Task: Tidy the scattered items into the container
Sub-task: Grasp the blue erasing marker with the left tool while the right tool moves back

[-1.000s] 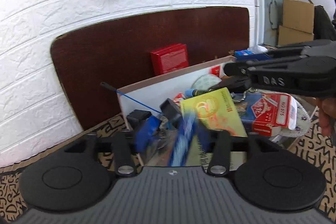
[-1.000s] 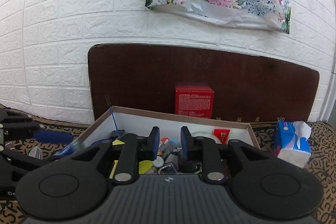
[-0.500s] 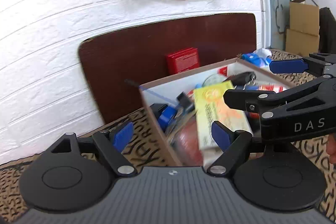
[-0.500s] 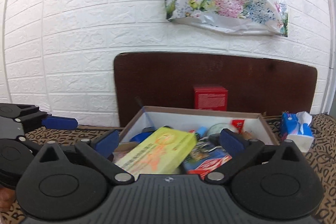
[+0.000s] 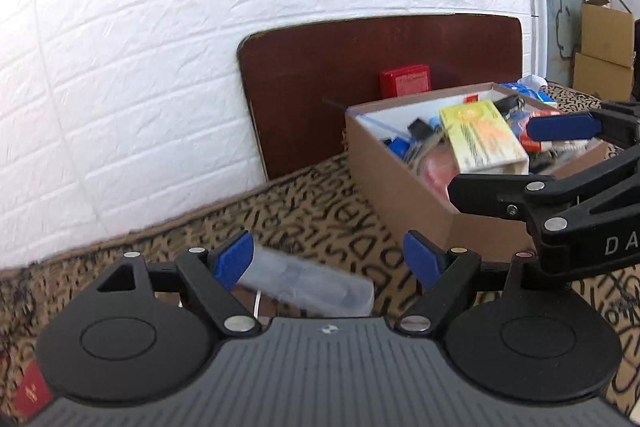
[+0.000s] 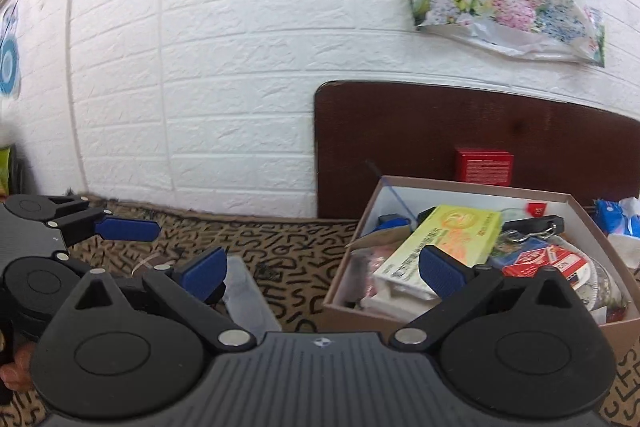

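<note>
A brown cardboard box [image 5: 400, 183] holds several items, with a yellow-green packet [image 5: 480, 135] on top; it also shows in the right wrist view [image 6: 356, 283]. A clear plastic case [image 5: 308, 285] lies on the patterned cloth between my left gripper's [image 5: 330, 261] open fingers, low in the left wrist view. The case shows in the right wrist view [image 6: 248, 295] too. My right gripper [image 6: 322, 269] is open and empty, to the left of the box's near corner. It crosses the left wrist view [image 5: 560, 167] at the right.
A dark wooden board [image 6: 480, 131] leans on the white brick wall behind the box, with a red box [image 6: 484, 167] before it. A blue tissue pack [image 6: 616, 219] lies right of the box. A red card [image 5: 32, 391] lies at lower left. Cardboard boxes [image 5: 604, 43] stand far right.
My left gripper dropped its blue item into the box, opened and swung left and down to the clear case. My right gripper opened and also swung left, away from over the box.
</note>
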